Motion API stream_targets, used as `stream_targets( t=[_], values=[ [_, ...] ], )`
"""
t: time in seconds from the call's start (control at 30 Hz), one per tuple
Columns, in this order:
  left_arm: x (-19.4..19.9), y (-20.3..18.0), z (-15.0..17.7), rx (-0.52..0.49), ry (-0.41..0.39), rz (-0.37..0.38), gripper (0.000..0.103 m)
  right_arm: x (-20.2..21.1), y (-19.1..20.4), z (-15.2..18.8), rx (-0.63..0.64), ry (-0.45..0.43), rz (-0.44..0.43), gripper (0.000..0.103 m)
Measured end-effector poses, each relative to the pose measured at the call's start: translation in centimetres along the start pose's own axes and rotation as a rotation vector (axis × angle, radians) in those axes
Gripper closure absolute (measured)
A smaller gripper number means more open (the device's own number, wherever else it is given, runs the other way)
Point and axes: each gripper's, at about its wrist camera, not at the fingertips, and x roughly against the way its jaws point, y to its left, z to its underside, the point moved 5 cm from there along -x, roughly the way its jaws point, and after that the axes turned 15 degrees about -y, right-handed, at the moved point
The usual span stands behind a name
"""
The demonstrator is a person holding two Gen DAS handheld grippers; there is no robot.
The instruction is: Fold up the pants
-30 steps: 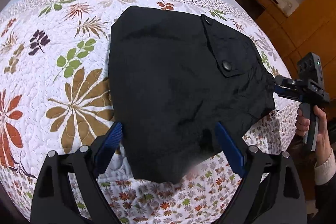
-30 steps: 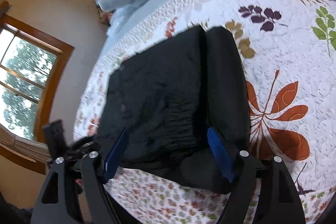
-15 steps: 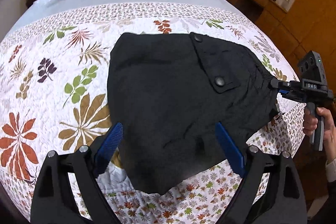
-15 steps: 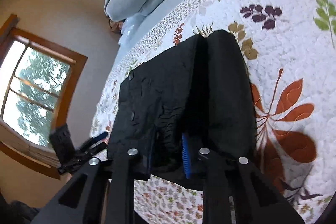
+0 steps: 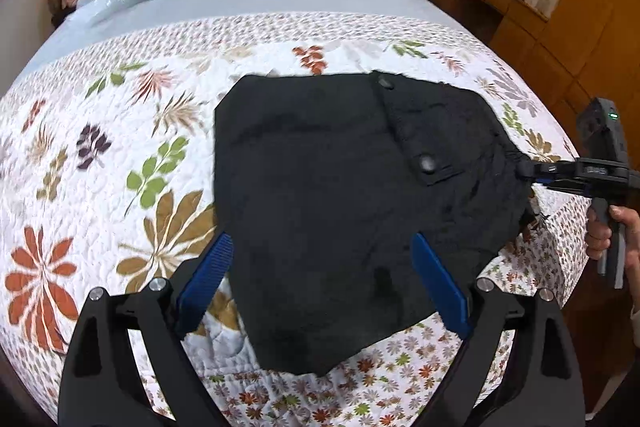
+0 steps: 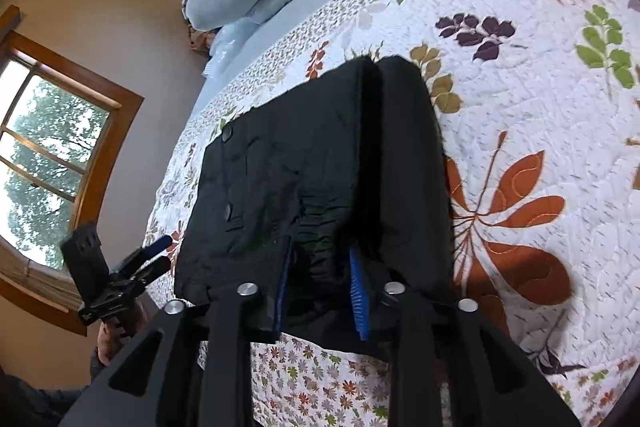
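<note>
Right gripper (image 6: 320, 287) jaws, just reopening slightly, apparently pinched pants (image 5: 332, 195) waistband; left gripper (image 5: 320, 279) spread, idle. Needed steady, even pull.

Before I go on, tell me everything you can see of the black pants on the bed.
The black pants lie folded into a compact, thick bundle on the floral quilt, near the bed's edge. The fabric looks matte and slightly wrinkled. A flapped pocket with two dark snap buttons faces up. The right tool, whose jaws have just been opening a little, grips a gathered, elastic-looking edge. The left tool is wide open, its blue pads either side of the near corner without pressing it.
</note>
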Motion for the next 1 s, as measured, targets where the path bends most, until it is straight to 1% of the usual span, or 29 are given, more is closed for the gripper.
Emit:
stream_targets(
  t=[0.03,0.07,0.13,0.2,0.3,0.37,0.43,0.53,0.57,0.6,0.67,0.73,0.8,0.87,0.97,1.0],
  values=[
    [0.0,0.5,0.3,0.014,0.006,-0.004,0.012,0.9,0.4,-0.3,0.029,-0.019,0.024,0.067],
    [0.1,0.7,0.6,0.02,0.009,-0.007,0.012,1.6,0.9,-0.5,0.053,-0.036,0.024,0.062],
    [0.1,1.0,1.1,0.02,0.015,-0.013,0.012,2.7,2.2,-0.7,0.085,-0.057,-0.01,0.059],
    [0.0,1.0,1.8,0.015,0.033,-0.013,0.012,2.8,3.4,-0.3,0.098,-0.022,-0.03,0.044],
    [0.5,0.9,2.7,0.018,0.039,-0.011,0.012,2.1,3.3,1.2,0.084,0.058,0.001,0.044],
    [0.9,1.0,3.7,0.015,0.048,-0.012,0.012,1.6,2.5,1.9,0.048,0.081,0.016,0.044],
    [1.0,1.2,4.4,0.027,0.058,-0.01,0.011,1.0,1.7,2.3,-0.003,0.083,0.008,0.044],
    [1.0,1.3,4.7,0.041,0.065,-0.007,0.011,-0.4,0.2,2.5,-0.143,0.074,-0.025,0.044],
    [1.0,1.3,4.7,0.041,0.064,-0.008,0.011,-0.9,-0.5,2.6,-0.183,0.07,-0.028,0.053],
    [0.9,1.3,4.7,0.039,0.066,-0.009,0.011,-1.1,-0.7,2.6,-0.19,0.065,-0.029,0.059],
    [0.8,1.3,4.5,0.034,0.067,-0.013,0.01,-1.1,-1.1,2.7,-0.203,0.051,-0.046,0.065],
    [0.6,1.3,4.5,0.038,0.069,-0.008,0.01,-0.8,-1.2,2.9,-0.191,0.045,-0.051,0.069],
    [0.3,1.2,4.6,0.039,0.072,-0.007,0.009,-0.4,-1.3,3.2,-0.174,0.043,-0.047,0.079],
    [0.1,1.0,4.8,0.043,0.077,-0.006,0.009,0.0,-1.0,3.3,-0.152,0.038,-0.035,0.084],
    [0.0,0.7,4.9,0.044,0.071,-0.015,0.008,0.3,-0.5,3.2,-0.099,0.028,-0.004,0.086],
    [-0.1,0.7,5.0,0.044,0.071,-0.025,0.007,0.3,-0.3,3.1,-0.081,0.031,0.005,0.082]
  ],
)
